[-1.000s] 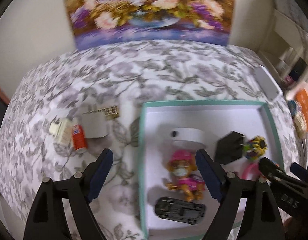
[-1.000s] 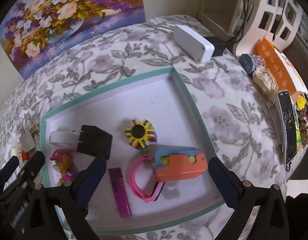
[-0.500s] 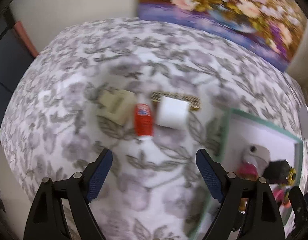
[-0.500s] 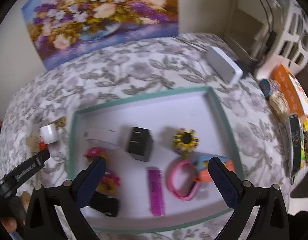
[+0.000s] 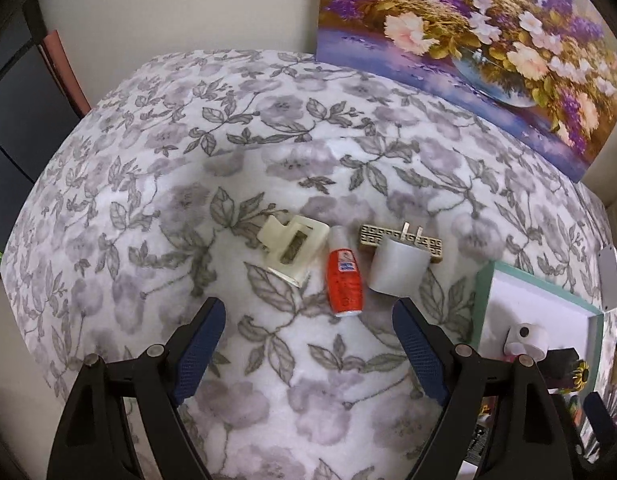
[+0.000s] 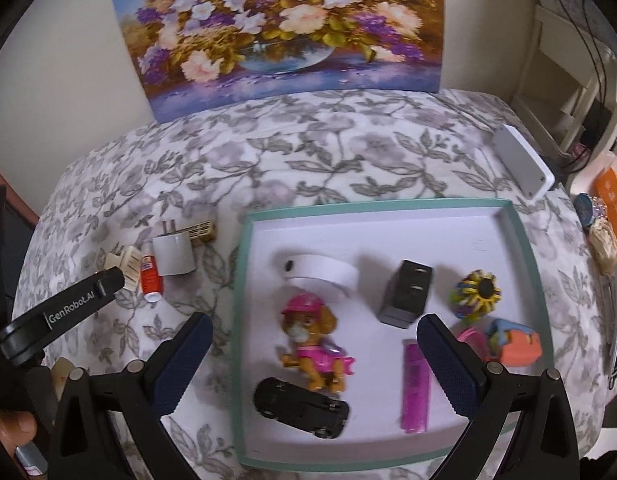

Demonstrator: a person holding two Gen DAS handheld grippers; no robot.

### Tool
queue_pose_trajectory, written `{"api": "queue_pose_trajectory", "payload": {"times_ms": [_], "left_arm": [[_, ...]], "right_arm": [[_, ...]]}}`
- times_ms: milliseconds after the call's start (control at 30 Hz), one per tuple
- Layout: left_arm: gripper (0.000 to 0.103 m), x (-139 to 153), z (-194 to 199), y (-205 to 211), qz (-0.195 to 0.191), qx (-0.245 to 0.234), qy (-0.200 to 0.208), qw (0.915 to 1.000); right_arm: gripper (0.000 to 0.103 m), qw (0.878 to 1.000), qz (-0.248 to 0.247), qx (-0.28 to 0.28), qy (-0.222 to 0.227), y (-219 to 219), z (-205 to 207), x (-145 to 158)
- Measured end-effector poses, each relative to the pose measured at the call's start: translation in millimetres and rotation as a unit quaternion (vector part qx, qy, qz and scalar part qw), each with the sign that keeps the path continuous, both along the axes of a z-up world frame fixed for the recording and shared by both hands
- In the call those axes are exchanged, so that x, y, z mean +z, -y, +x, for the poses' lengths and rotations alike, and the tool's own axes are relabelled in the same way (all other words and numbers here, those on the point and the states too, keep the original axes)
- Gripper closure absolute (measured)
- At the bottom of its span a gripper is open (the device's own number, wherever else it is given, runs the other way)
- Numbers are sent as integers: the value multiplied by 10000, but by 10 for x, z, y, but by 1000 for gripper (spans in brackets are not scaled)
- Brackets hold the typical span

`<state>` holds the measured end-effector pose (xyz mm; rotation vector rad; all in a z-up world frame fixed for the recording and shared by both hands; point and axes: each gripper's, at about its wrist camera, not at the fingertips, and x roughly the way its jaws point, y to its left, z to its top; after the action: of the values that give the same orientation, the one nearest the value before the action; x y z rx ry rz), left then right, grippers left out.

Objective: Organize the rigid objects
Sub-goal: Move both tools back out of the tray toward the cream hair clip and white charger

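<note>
1. Left gripper: jaws stand wide apart with nothing between the pads; it hangs above the floral tablecloth, just short of a row of loose items

2. Loose items on the cloth, left of the tray: a cream plastic clip, a small red bottle lying on its side just beside it, and a white plug adapter resting against a gold patterned bar

3. Right gripper: jaws likewise wide, gripping nothing; it hangs over the near part of the teal-edged tray

4. Tray contents: a white round device, a pup figurine in pink, a black toy car, a black charger block, a purple lighter, a yellow flower-shaped toy, and an orange and blue toy touching a pink band

5. Surroundings: a flower painting leans against the wall behind the table; a white box lies beyond the tray's far right corner

6. In the right wrist view, the left gripper's arm enters from the left edge, its tip over the cream clip
</note>
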<state>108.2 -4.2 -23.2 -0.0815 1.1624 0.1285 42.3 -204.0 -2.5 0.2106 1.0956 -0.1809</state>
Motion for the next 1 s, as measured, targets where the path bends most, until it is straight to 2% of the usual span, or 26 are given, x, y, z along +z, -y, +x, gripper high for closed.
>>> {"api": "queue_pose_trajectory", "payload": {"times_ms": [267,467,633,767,900,1000], "left_arm": [[17,4,221,-513,-380,362,62,9986],[17,-210,413,-836,-576,691,-166,9958],[17,-409,559,-905,-804,728,-402,9933],[17,-482,664,-877,-991,701,-462,9915],[17,-501,773,-765,-1091,540,-461,9915],[17,-500,836,-664,-1020,353,-457,9931]], "right_arm": [[0,9985,163,481,180,-439,265,6],[0,9950,412,893,188,-835,587,-99],[0,9955,495,810,-42,-942,833,-344],[10,9957,528,744,-180,-934,975,-502],[14,9952,595,747,-230,-950,1086,-618],[17,9949,576,780,-260,-974,1135,-680]]}}
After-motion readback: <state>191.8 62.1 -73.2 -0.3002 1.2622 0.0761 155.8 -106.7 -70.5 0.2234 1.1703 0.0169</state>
